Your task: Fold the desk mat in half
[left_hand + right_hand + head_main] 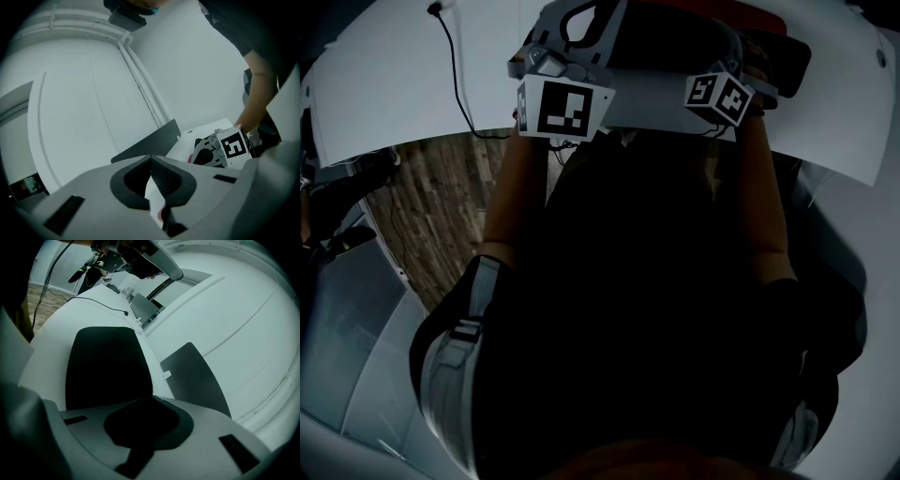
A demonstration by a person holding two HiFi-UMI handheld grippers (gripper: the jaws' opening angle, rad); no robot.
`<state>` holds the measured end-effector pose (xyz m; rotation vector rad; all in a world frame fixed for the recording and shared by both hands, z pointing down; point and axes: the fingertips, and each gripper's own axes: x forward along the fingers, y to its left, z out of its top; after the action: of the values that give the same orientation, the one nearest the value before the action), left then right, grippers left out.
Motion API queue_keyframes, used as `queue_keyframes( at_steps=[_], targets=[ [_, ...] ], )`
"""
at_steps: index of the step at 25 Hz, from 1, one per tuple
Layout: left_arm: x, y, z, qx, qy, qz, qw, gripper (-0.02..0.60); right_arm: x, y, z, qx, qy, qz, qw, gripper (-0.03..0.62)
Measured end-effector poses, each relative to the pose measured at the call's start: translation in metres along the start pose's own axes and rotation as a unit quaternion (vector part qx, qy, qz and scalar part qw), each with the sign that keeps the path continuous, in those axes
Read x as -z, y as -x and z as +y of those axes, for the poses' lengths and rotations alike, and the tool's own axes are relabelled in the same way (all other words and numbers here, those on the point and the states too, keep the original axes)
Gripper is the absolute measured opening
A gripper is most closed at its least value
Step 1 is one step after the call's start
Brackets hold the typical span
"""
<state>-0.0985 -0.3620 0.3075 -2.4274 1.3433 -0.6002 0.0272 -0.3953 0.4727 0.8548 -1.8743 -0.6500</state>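
The desk mat (107, 365) is a black sheet with rounded corners, lying on the white table (51, 352). In the head view it shows dark with a red rim (780, 58) at the top right. My right gripper (151, 398) is shut on the mat's near edge, and black fills the space between its pads. My left gripper (151, 158) has its tips together, with a thin pale and red strip (158, 201) pinched lower in the slit; it looks like the mat's edge. Both grippers sit side by side at the top of the head view, left (564, 105) and right (719, 94).
A dark upright panel (197, 376) stands at the table's back edge, also seen from the left (149, 141). A black cable (455, 80) runs over the white tabletop toward the wooden floor (441, 206). The person's dark torso fills most of the head view.
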Motion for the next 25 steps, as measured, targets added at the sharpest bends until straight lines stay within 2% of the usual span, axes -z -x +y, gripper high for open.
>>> queue_keyframes(
  at_steps=[12,25],
  targets=[
    [0.008,-0.023,0.012,-0.023,0.008,0.025,0.9994,0.012,0.012,-0.045,0.002,-0.040,0.008,-0.005,0.999,0.040],
    [0.021,-0.046,0.016,-0.027,0.015,0.049,0.9983,0.012,0.032,-0.083,0.006,-0.070,0.021,0.007,0.997,0.040]
  ],
)
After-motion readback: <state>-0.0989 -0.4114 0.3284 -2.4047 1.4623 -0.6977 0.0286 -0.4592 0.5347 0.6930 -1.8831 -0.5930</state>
